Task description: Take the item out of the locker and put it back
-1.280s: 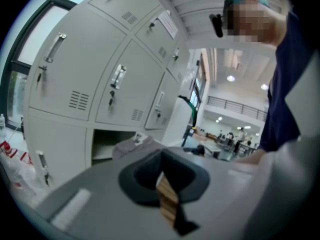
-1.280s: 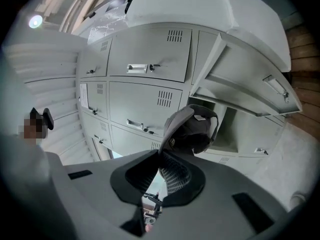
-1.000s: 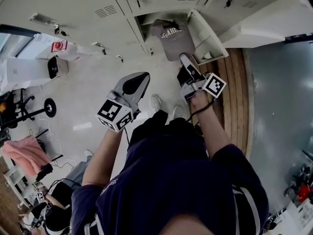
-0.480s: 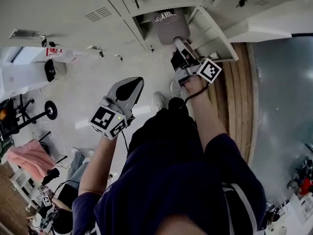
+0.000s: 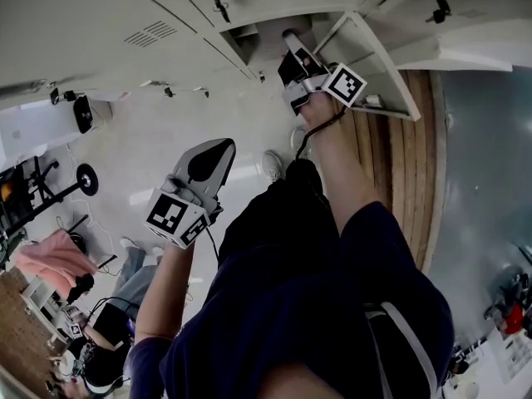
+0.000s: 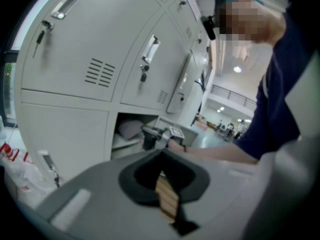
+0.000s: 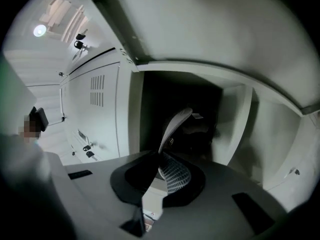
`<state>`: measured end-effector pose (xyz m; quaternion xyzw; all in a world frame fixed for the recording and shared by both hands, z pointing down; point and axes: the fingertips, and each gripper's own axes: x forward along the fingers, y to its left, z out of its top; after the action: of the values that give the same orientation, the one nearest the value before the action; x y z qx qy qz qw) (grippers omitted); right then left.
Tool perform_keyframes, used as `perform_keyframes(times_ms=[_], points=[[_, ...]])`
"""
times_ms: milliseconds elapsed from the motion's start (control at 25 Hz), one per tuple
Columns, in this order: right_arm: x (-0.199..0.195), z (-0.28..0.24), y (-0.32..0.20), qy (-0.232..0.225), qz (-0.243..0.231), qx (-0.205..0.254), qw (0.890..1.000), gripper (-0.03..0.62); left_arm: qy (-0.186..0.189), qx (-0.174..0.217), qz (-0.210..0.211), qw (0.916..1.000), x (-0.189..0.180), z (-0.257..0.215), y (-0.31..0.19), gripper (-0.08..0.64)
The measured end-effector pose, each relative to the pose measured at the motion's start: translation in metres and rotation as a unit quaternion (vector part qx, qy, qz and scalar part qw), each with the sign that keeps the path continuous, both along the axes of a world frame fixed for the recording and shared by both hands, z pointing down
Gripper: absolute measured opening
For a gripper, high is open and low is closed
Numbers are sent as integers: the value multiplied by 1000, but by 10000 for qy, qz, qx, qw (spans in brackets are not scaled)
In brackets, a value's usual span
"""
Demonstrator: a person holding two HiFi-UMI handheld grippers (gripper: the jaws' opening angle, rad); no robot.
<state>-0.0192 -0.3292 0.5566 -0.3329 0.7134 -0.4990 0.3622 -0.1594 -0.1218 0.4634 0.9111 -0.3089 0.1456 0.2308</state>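
Judging the risk: the locker bank's (image 5: 125, 23) open compartment (image 5: 249, 36) is narrow, its door (image 5: 366, 56) ajar beside the right gripper (image 5: 291, 40); a knock on either could drag the grey cap (image 7: 175, 126) from a thin pinch; that cap sits inside the compartment, clamped in the right gripper; nothing else made out there; left gripper (image 5: 216, 150) closed, empty, well clear.
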Motion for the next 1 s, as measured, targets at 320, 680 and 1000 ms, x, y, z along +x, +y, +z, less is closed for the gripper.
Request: perform_keyframes(times_ms=[320,680,1000], points=[[-10,34,-44,-103,41,-155,9998,21,-70,0,-102,9999,4,7,-23,3],[-19,64,-72,-149,89,-411,9990,21,-76,-46,-62,9999,16,18,-37,3],[-19,84,-86,-106,106,-730,9972,21,-81,-73,-51,9999,20,19,-42,3]])
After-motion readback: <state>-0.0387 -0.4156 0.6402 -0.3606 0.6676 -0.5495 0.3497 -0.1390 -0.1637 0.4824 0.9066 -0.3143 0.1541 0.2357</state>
